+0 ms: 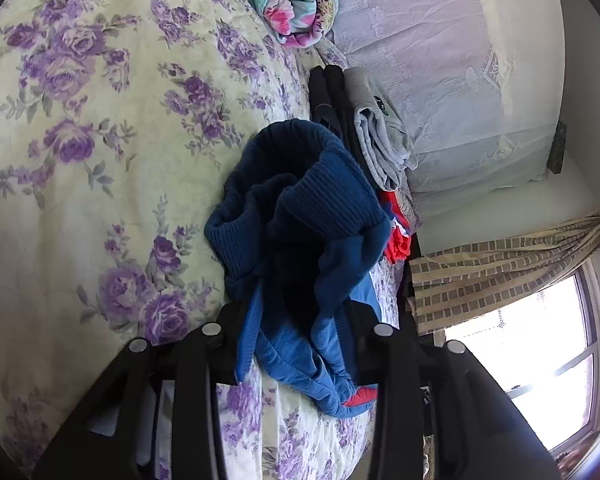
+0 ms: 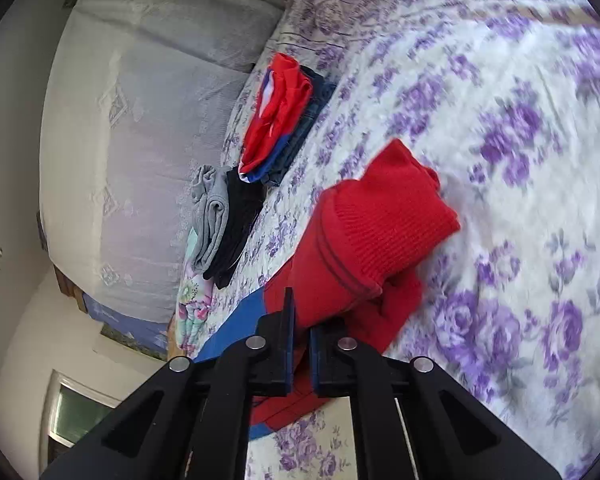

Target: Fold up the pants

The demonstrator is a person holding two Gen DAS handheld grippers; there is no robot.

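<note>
The pants are one half blue, one half red, and lie bunched on the floral bedsheet. In the left wrist view the blue leg with its ribbed cuff is heaped up. Its lower folds run between the fingers of my left gripper, which stands open around the cloth. In the right wrist view the red leg is folded over with its ribbed cuff on top. My right gripper is shut on red cloth at its near end. A blue strip of the pants shows to the left of it.
Folded grey and black clothes and a red-and-blue stack on denim lie along the bed's edge by the lace-covered pillows. A rolled flowered quilt sits farther off. A curtain and a window are beyond the bed.
</note>
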